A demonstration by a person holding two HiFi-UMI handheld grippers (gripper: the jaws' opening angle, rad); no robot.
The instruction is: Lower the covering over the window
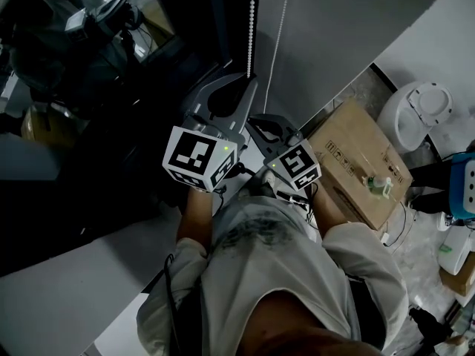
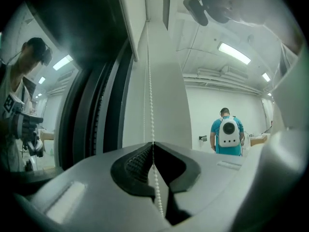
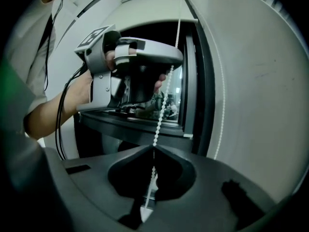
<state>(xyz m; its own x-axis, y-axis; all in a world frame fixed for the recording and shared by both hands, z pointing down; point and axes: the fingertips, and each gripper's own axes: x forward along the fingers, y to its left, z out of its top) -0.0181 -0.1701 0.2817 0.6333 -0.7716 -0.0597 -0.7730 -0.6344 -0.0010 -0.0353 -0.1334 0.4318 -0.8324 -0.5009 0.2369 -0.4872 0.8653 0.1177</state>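
Pinching the bead chain (image 2: 149, 81) that hangs beside the window frame (image 3: 190, 81), the left gripper (image 2: 153, 144) is pressed together on it. The right gripper (image 3: 154, 148) is clamped on the same strand just below. Only in the right gripper view is the left gripper seen held level by a hand (image 3: 89, 86), forearm outstretched. A distant person (image 2: 227, 134) wearing a white backpack is shown only in the left gripper view.
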